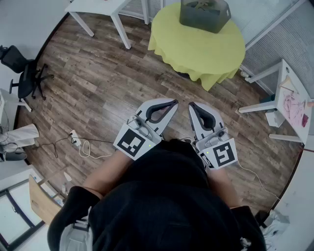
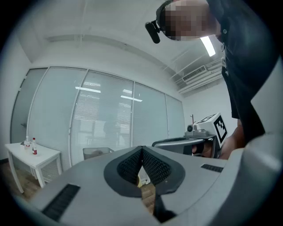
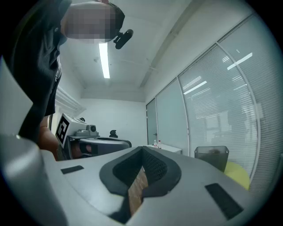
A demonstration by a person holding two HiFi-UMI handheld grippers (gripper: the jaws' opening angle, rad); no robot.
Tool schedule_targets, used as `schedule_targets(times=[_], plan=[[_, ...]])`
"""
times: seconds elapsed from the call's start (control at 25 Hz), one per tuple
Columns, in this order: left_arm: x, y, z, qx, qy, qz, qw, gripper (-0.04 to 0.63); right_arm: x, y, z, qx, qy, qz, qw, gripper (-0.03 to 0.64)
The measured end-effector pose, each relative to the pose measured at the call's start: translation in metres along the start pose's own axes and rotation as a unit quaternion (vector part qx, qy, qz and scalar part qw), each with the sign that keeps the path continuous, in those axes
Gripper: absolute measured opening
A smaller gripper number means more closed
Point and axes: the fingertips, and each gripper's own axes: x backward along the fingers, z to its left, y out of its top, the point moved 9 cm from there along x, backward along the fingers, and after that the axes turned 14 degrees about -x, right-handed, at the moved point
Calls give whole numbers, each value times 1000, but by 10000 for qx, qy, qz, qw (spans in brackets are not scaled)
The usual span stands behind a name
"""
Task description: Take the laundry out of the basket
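Note:
The grey laundry basket [image 1: 204, 13] stands on a round table with a yellow cloth [image 1: 196, 46], across the wooden floor from me; dark laundry shows inside it. My left gripper [image 1: 174, 102] and right gripper [image 1: 192, 105] are held side by side close to my body, level, pointing toward that table and well short of it. Both are shut with nothing between the pads. The left gripper view has its shut tips [image 2: 141, 148] in front of the distant basket [image 2: 97, 152]. In the right gripper view the basket [image 3: 212, 155] sits right of the shut tips [image 3: 142, 150].
A white table [image 1: 98, 7] stands at the back left and another with pink items [image 1: 292, 98] at the right. An office chair [image 1: 24, 73] is at the left wall. A power strip with cable [image 1: 76, 142] lies on the floor. Glass partitions with blinds [image 2: 110, 119] line the room.

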Motion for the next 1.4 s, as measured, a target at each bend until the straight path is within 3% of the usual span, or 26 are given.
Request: schedule_targets(times=[0.84, 1.4], plan=[[18, 0, 21, -69, 160, -118, 9998, 9, -16, 8, 6, -4, 79, 12, 10000, 23], [-25, 1, 53, -153, 629, 82, 9979, 8, -57, 23, -54, 3, 655, 5, 9979, 21]])
